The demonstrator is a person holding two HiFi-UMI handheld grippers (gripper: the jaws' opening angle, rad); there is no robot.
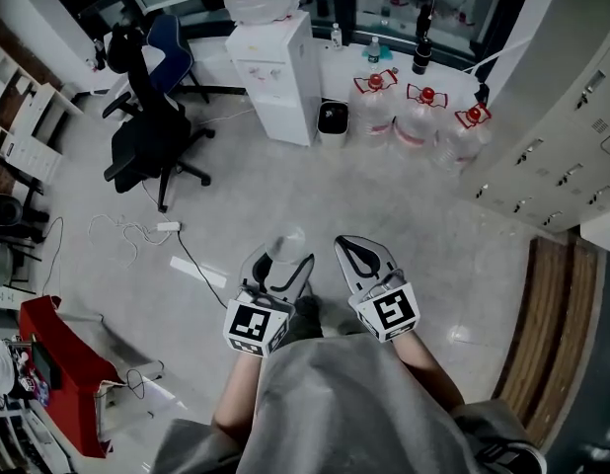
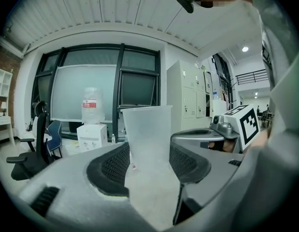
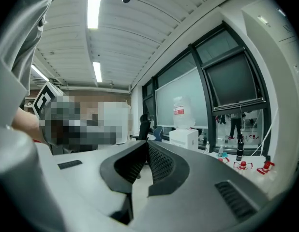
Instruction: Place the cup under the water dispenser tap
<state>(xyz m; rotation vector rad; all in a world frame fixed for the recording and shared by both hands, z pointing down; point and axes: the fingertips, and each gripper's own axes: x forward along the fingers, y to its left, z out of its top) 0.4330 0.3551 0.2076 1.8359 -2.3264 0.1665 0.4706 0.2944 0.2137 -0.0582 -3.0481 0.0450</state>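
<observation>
Left hand-held gripper (image 1: 280,270): gripping the clear cup (image 2: 147,134), which stands upright between its pads.
Right hand-held gripper (image 3: 145,151): jaws closed together, nothing between them.
Cup: held above the floor (image 1: 285,186), well apart from the water dispenser (image 1: 275,77).

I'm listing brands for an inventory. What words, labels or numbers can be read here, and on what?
No text can be read.
Bottle label: red, print too small.
Left cube, right cube: black square patterns, no words.
Locker tag: too small.
Cup: plain.
</observation>
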